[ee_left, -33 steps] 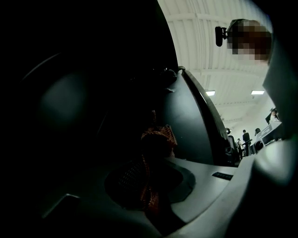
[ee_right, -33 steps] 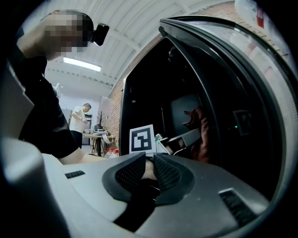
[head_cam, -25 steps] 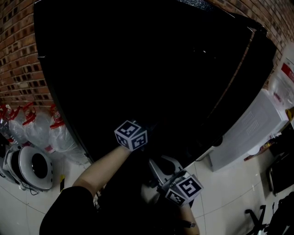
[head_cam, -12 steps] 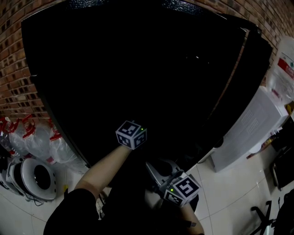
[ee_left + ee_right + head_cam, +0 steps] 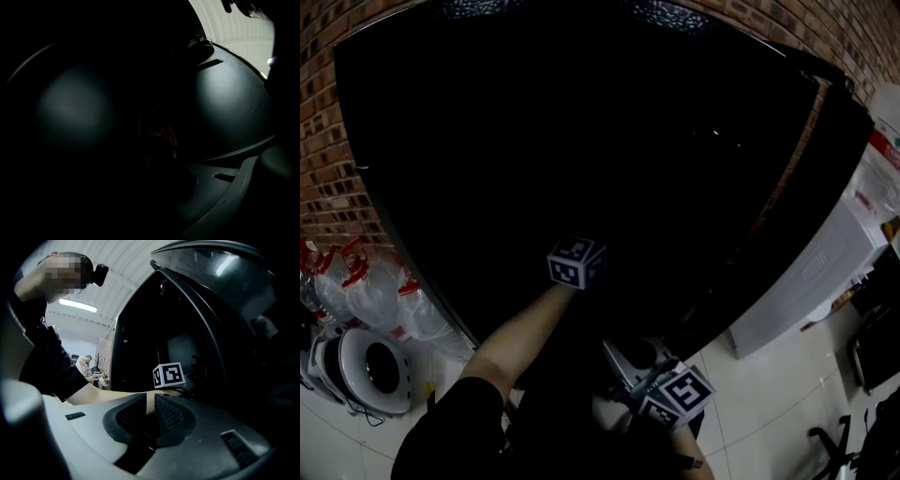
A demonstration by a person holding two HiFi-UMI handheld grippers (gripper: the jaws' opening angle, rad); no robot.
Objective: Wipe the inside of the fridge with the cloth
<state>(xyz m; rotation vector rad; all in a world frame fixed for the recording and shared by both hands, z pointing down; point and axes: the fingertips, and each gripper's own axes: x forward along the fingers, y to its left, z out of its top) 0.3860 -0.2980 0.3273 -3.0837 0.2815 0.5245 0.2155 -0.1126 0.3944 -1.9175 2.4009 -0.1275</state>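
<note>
Room: brick wall behind and white floor tiles underfoot. The black fridge fills most of the head view, its inside too dark to read.
Changed: my left gripper has pushed further into the fridge than a second ago. Its marker cube sits higher in the head view and is rolled a little.
Unchanged: my right gripper has kept its place, low beside me and outside the fridge. My left fingers have stayed clamped.
Left fingers: closed tight on a dim reddish, textured patch that I take for the cloth.
Right fingers: drawn close with only a slit between them and nothing in it.
Around, left: clear jugs with red caps stand against the wall. A round white appliance with a dark centre is on the floor in front of them.
Around, right: a white cabinet stands just beside the fridge.
In the way: my bare left forearm crosses the right gripper view, just past the right fingers.
Background: a ceiling strip light and a distant person.
Cloth, place: at my left fingertips, inside the fridge.
Cloth, axis: too dark to tell how it hangs or which way it runs.
Fridge, axis: upright, its tall side vertical, the dark opening facing me.
Left gripper, heading: away from me, into the opening.
</note>
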